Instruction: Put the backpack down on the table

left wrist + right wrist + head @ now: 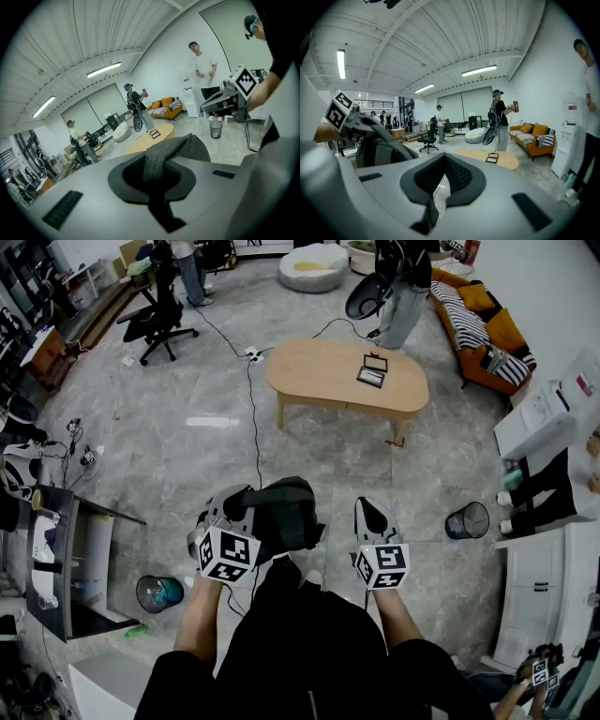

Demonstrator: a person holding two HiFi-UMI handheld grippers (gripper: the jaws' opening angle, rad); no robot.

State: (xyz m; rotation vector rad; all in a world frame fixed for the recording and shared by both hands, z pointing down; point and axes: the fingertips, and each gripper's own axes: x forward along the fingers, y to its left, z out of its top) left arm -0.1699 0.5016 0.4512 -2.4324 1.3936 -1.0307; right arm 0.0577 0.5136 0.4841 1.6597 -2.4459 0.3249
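My left tool (223, 512) is clamped shut on the strap (161, 154) of the backpack (281, 512). In the left gripper view the grey webbing fills the hollow between the dark pads and runs up out of it to the body of the bag. The backpack is dark grey and is held up over the stone floor (169, 456). It is on my side of the tabletop (323, 367) and well apart from it, so nothing of it rests on the wood.

My right tool (372, 514) is also on the near side of the tabletop, in line with its right-hand end and well short of it. Its jaws are drawn together and nothing is caught between them. In the right gripper view only floor shows through the narrow slit between the pads.

The tabletop is a pale wooden oval on short legs. A small dark flat case (373, 371) lies on it toward the right end. A person in pale trousers (403, 296) stands at its far right corner, and an orange sofa (483, 329) with striped cushions is further off to the right of it. A black office chair (159, 320) stands well to the left of the tabletop. A mesh waste bin (466, 519) sits on the floor nearer to me than the tabletop, off its right end.
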